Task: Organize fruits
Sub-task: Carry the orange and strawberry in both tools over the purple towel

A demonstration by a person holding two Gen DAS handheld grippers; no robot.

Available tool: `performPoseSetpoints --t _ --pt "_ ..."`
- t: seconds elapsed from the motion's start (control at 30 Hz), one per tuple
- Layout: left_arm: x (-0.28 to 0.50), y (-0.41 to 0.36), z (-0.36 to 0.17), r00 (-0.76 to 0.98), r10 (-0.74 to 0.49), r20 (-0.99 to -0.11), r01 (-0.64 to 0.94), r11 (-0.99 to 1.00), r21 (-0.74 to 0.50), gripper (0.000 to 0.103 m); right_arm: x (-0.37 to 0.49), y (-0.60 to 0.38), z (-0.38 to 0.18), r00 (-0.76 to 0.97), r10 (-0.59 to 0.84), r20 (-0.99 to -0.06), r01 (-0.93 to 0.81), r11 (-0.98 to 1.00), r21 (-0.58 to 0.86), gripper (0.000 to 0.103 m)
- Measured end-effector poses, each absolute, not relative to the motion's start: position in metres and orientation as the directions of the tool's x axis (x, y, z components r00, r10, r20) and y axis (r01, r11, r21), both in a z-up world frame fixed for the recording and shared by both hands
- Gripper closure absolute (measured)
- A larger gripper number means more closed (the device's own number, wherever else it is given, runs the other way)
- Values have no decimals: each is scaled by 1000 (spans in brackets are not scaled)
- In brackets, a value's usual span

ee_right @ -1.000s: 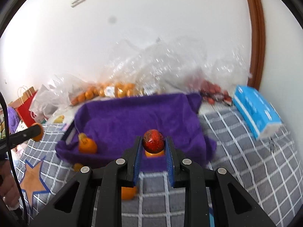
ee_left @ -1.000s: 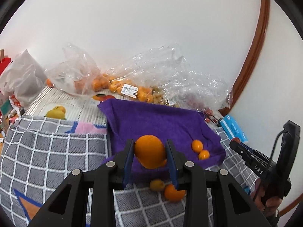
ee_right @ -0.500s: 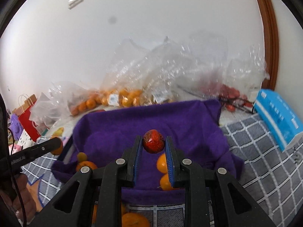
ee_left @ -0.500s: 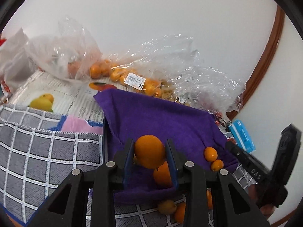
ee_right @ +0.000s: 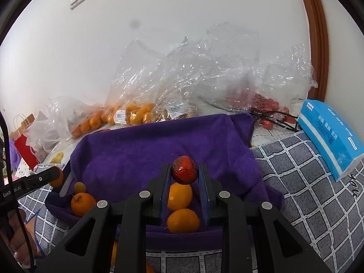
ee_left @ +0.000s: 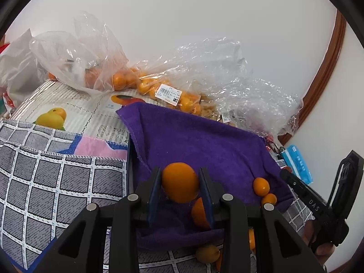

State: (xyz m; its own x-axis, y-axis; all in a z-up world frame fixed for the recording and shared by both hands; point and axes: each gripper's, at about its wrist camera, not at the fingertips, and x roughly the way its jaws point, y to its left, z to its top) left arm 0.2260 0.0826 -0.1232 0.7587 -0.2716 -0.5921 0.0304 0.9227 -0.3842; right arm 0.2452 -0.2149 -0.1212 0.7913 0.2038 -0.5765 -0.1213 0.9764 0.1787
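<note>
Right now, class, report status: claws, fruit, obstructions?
Left claw shut on orange. Right claw shut on red fruit. Both over purple towel. Two oranges lie below right claw.

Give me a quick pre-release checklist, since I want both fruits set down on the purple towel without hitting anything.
1. Left gripper shut on the orange: ok.
2. Right gripper shut on the red fruit: ok.
3. Both fruits over the purple towel: ok.
4. Spot under the red fruit free: not ok, two oranges lie right below it.
5. Spot under the orange free: not ok, another orange sits just below, between the fingers.
6. Height above the towel: cannot tell.
7. Grippers apart from each other: ok, the right gripper shows well off to the side in the left wrist view.
</note>
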Motion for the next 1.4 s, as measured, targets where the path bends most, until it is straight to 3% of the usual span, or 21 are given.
performPoseSetpoints --t 0.23,0.57,1.0,1.4 --pt "229 82 -126 757 -263 -598 22 925 -379 72 246 -219 -124 788 204 -581 -113 976 188 79" --pt "232 108 -132 765 -257 -591 -62 883 -465 72 245 -229 -122 801 183 -571 -82 977 199 79" --pt "231 108 -134 758 -327 -565 -21 853 -521 72 253 -232 -136 768 159 -620 -53 981 186 79" --pt "227 89 -136 721 -340 -603 16 879 -477 72 259 -230 -149 731 127 -670 -30 988 154 79"
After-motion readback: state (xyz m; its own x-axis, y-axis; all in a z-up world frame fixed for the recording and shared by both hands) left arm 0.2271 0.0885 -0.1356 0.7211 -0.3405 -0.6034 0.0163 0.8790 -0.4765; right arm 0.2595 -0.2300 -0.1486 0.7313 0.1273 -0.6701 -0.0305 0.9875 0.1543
